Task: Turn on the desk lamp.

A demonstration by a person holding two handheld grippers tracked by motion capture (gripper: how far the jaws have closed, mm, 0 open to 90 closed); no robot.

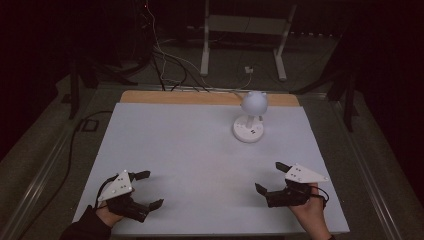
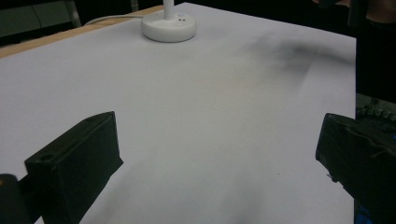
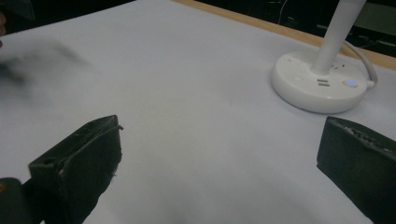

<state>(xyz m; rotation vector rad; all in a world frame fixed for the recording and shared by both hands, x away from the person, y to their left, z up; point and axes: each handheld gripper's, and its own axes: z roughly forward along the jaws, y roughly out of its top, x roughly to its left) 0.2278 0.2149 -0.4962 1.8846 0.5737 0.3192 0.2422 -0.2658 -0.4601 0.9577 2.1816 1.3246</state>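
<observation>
A white desk lamp point(image 1: 251, 114) with a round base and globe head stands at the back right of the white table sheet point(image 1: 200, 150). Its base point(image 2: 169, 26) lies far ahead in the left gripper view, and the base point(image 3: 320, 81) sits close at the right in the right gripper view, with a small blue light on it. My left gripper point(image 1: 149, 189) rests open near the front left edge, nothing between its jaws. My right gripper point(image 1: 270, 176) rests open near the front right, also empty, with the lamp beyond it.
A wooden strip point(image 1: 200, 97) runs along the table's far edge. Behind it are cables point(image 1: 165, 65) on the floor and a white stand frame point(image 1: 245, 35). The room around is dark. The sheet's front edge is just behind both hands.
</observation>
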